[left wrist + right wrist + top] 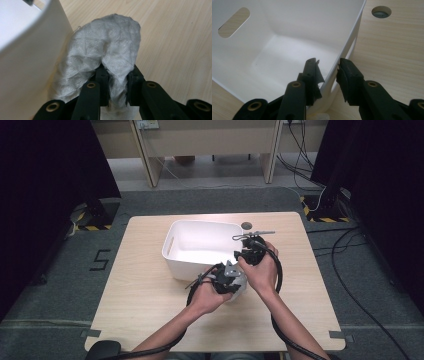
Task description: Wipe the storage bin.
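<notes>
**Inspector:** High view first. What was on the table?

**Assistant:** A pale wood-grain table (150, 300) with rounded corners carried a white plastic bin (186, 251), smooth-walled, with a slot handle in its end wall. The left gripper (226, 281) sat at the bin's 5 o'clock corner, over a white cloth (239, 289) bunched on the tabletop. The right gripper (251, 253) was at the bin's 3 o'clock wall.

**Inspector:** Left gripper view?

**Assistant:** The left gripper (117, 86) had its black jaws closed tight on the cloth (110, 52), pinching a fold between the pads. The fabric was soft, loosely woven with a waffled, crinkled surface, humped into a rounded mound. It lay against the bin's outer wall (27, 65), which curved up at 9 o'clock; bare wood lay at 3 o'clock.

**Inspector:** Right gripper view?

**Assistant:** The right gripper (328, 75) stood astride the bin's thin rim (352, 37), one jaw inside, one outside, partly closed. Whether the pads pressed the wall I could not tell. The interior was glossy and rounded at the corners, with an oval slot (234, 22) at 10 o'clock. A round grey-filled hole (381, 11) sat in the table at 1 o'clock.
</notes>
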A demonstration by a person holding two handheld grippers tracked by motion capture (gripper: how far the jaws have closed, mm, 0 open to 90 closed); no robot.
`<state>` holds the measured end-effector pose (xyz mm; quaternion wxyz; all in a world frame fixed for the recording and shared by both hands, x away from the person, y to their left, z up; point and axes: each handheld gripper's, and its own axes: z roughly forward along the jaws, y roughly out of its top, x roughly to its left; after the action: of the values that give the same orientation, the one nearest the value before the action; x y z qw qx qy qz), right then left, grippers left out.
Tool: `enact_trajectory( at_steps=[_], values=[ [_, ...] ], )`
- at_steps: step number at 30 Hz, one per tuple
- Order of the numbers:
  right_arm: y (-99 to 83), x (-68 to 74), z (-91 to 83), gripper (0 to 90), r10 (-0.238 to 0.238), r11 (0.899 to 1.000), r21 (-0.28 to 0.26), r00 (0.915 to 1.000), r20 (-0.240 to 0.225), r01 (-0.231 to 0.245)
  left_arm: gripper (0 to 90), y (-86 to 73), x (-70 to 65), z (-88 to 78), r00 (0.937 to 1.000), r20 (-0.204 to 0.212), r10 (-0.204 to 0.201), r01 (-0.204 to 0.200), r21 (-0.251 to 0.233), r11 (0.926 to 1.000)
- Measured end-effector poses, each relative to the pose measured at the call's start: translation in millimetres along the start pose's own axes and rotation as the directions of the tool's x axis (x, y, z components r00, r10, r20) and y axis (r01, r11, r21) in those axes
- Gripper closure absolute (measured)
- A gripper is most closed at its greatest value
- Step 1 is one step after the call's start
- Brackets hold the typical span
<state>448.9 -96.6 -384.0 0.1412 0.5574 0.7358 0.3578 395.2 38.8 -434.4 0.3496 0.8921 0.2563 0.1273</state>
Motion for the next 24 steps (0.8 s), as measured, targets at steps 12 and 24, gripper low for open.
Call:
enact_trajectory(
  at_steps=[12,24],
  values=[
    [-0.1,0.3,0.4,68.0,0.000,1.000,-0.001,1.0000,-0.001,0.000,76.0,-11.2,-0.5,19.4,1.0000,-0.003,-0.003,0.003,0.038,0.9993],
    [0.4,0.2,1.5,66.5,0.000,1.000,0.006,1.0000,-0.002,0.000,76.1,-14.5,-1.0,23.2,1.0000,-0.002,-0.004,0.004,0.045,0.9990]
  ],
)
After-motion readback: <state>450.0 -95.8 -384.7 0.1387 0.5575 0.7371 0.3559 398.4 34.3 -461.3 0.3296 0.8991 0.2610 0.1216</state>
